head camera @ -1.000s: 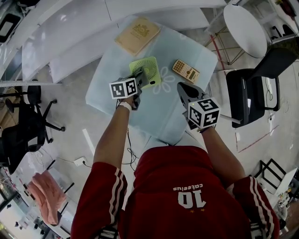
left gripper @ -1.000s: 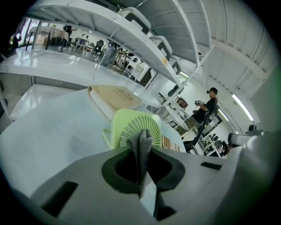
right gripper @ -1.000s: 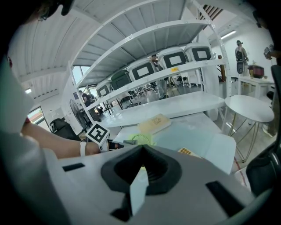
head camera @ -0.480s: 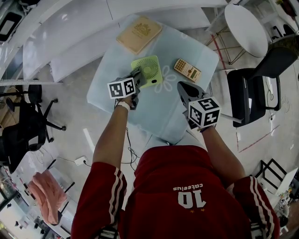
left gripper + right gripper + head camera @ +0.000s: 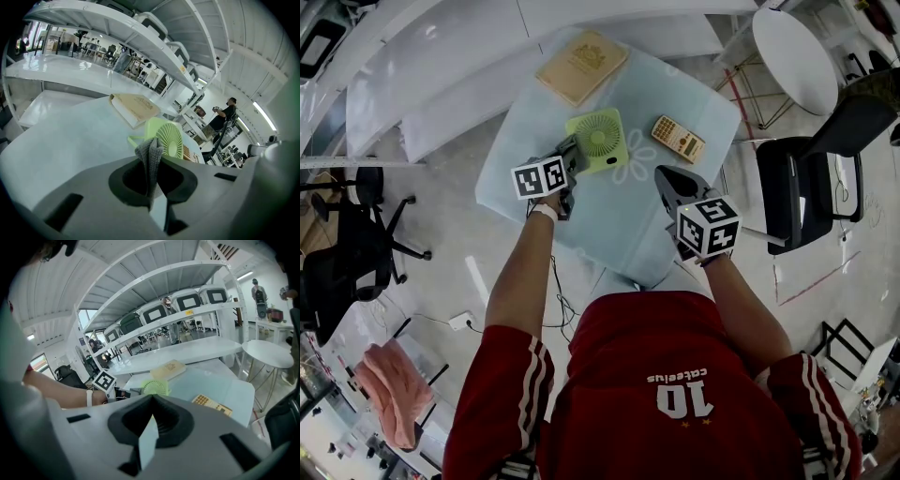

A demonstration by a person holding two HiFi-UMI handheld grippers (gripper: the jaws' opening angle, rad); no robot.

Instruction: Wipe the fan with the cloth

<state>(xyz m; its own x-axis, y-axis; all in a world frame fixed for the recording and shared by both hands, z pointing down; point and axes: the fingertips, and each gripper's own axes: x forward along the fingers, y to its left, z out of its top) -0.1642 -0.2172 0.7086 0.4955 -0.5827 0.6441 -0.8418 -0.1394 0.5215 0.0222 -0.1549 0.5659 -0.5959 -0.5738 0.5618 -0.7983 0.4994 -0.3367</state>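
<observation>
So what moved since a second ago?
The left gripper, shut on the grey knitted cloth, slid a little to the left, from over the light green square fan toward its left edge. Nothing was grabbed or let go. The right gripper, the fan, the tan book and the orange calculator stayed put.

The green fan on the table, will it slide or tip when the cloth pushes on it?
The fan looks small and plastic, so it is probably light; on the glossy table it may well slide under a push. Its grille slats look thin, so gentle pressure seems wise. The cloth in the left claw looks soft, unlikely to scratch.
</observation>
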